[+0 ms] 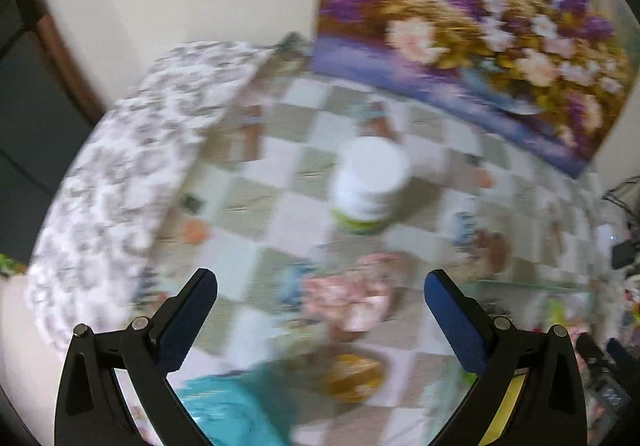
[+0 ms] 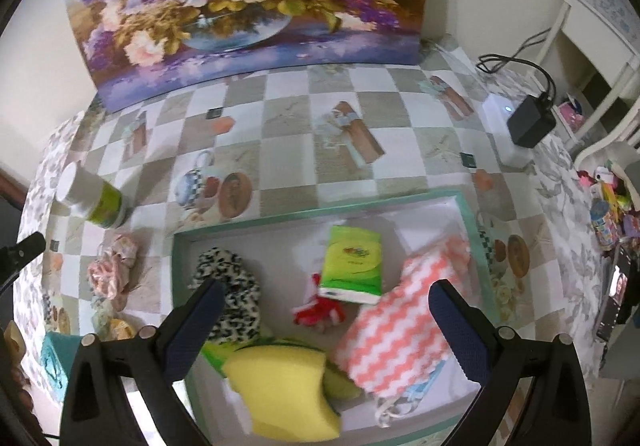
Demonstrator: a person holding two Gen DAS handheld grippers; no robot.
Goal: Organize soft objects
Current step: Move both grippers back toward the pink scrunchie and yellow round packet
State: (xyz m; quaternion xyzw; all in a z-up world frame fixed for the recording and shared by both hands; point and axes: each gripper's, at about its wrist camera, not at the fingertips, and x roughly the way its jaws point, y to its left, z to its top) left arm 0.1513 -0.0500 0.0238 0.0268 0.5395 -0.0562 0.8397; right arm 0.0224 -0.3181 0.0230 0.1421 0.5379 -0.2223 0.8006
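Inside the green-rimmed tray [image 2: 472,246] lie six soft things: one yellow sponge [image 2: 284,394] at the near edge, one leopard-print scrunchie [image 2: 236,286] left of it, one red scrunchie [image 2: 316,310] mid-tray, one green tissue pack [image 2: 352,262] with its long axis running toward the tray's far wall, one green cloth [image 2: 340,382] partly hidden, and one coral zigzag cloth [image 2: 400,318] slanting toward the far right corner. Left of the tray, on the checked tablecloth [image 2: 280,118], sits one pink scrunchie [image 2: 114,270], beyond it one white jar [image 2: 92,198]. The right gripper [image 2: 326,326] hangs above the tray, jaws apart and empty. The left gripper [image 1: 320,310] gapes wide, the pink scrunchie below between its fingers, untouched.
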